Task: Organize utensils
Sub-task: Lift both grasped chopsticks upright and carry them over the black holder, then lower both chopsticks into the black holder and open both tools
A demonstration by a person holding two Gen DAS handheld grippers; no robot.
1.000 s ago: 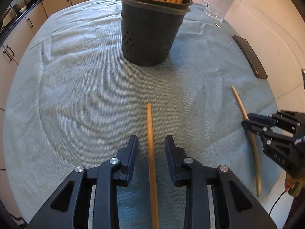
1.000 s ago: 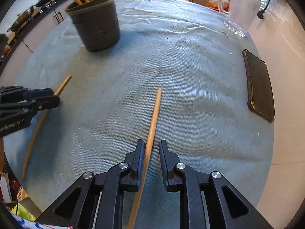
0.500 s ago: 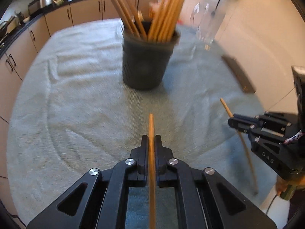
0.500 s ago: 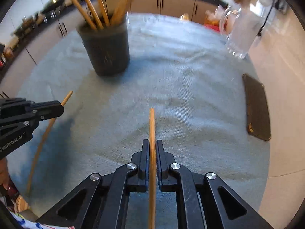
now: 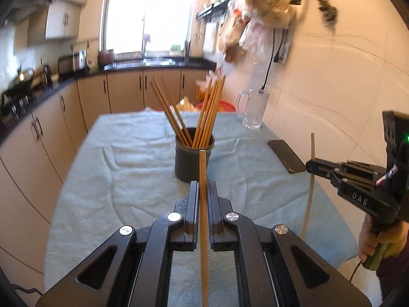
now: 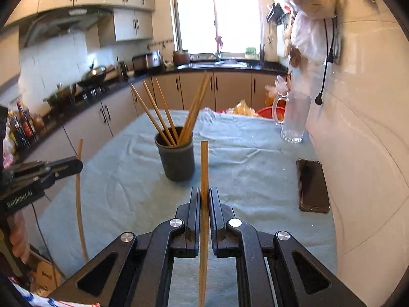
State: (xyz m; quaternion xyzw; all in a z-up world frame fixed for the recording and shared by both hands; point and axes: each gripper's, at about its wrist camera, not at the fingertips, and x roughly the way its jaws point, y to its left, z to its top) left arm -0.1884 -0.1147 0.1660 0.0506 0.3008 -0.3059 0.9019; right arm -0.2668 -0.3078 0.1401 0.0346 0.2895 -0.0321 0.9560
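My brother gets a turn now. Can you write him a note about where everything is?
Left gripper: shut on a chopstick, lifted off the cloth.
Right gripper: shut on another chopstick, also lifted.
Holder: upright mid-table, already holding several chopsticks.
Done: both loose chopsticks picked up.
Left: drop each into the holder. No other loose chopsticks are in view.

A dark phone (image 6: 313,185) lies at the right on the blue-green tablecloth (image 6: 122,186); a clear glass mug (image 6: 294,117) stands beyond it, upper right.
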